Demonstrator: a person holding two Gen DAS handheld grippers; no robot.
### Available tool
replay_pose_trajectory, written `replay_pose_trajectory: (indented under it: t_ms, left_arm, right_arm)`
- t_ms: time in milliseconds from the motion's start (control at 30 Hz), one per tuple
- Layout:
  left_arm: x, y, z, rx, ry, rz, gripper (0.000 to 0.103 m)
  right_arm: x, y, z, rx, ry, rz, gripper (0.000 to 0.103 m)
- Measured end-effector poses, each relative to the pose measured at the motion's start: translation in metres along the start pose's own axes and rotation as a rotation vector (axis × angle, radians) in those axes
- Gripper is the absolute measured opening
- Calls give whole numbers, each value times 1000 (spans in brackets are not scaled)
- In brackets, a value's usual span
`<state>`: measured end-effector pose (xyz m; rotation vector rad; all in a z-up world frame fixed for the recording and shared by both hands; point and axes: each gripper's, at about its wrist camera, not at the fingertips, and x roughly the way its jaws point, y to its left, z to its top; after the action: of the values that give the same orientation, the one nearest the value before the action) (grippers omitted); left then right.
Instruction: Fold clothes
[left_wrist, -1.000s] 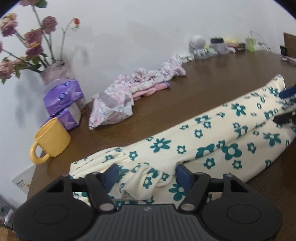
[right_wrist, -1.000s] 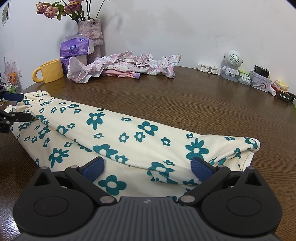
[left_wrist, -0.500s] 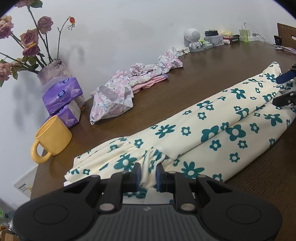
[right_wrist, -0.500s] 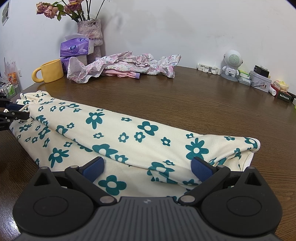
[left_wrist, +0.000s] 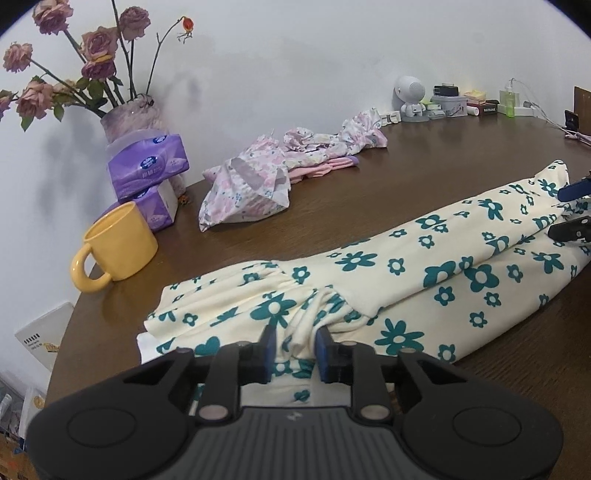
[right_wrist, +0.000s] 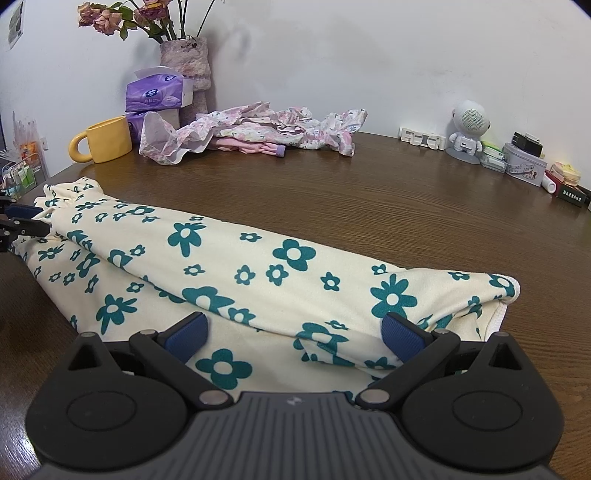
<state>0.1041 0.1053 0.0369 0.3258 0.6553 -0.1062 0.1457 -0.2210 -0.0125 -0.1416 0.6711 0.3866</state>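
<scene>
- Cream floral garment (left_wrist: 424, 280) with teal flowers lies lengthwise across the brown table (right_wrist: 369, 206), running from 9 to 4 o'clock in the right wrist view.
- Left gripper (left_wrist: 294, 345) has just been closing, pinching a gathered fold of it.
- Right gripper (right_wrist: 293, 332) spread wide over the other end.

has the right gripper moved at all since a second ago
No. In its own view the right gripper sits over the same flowers of the floral garment, and the yellow mug hasn't shifted.

L gripper (left_wrist: 294, 345) jaws just closed, pinching floral garment (left_wrist: 406, 280)
</scene>
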Motion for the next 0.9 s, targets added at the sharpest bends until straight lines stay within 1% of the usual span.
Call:
replay_pose_trajectory:
  t_ms: [67, 133, 233, 300, 367, 400, 433, 500, 600, 667, 733, 800, 900]
  left_arm:
    - [-2, -3, 1, 11, -6, 8, 9]
    - [-1, -8, 0, 26, -6, 18, 8]
    - [3, -11, -5, 33, 5, 28, 15]
    - [0, -8, -6, 11, 6, 24, 25]
    - [-5, -1, -10, -22, 4, 23, 47]
    - [-7, 3, -12, -38, 4, 22, 50]
    - [-10, 8, -14, -61, 2, 17, 51]
    - [-18, 26, -18, -143, -10, -20, 51]
    - [-31, 56, -21, -304, -49, -84, 53]
    - [-34, 70, -15, -371, -81, -84, 55]
    - [-30, 74, -3, -377, -89, -57, 57]
    - [-20, 73, 12, -357, -87, -42, 57]
    - [3, 71, 37, -348, -72, -67, 55]
  right_arm:
    - [0, 0, 0, 0, 0, 0, 102]
    - [0, 0, 0, 0, 0, 0, 102]
    - [0, 0, 0, 0, 0, 0, 102]
    - [0, 0, 0, 0, 0, 0, 102]
    - [0, 0, 0, 0, 0, 0, 102]
    - [0, 0, 0, 0, 0, 0, 102]
    - [0, 0, 0, 0, 0, 0, 102]
    - [0, 0, 0, 0, 0, 0, 102]
    - [0, 0, 0, 0, 0, 0, 102]
    - [0, 0, 0, 0, 0, 0, 102]
    - [0, 0, 0, 0, 0, 0, 102]
    - [0, 0, 0, 0, 0, 0, 102]
    - [0, 0, 0, 0, 0, 1, 102]
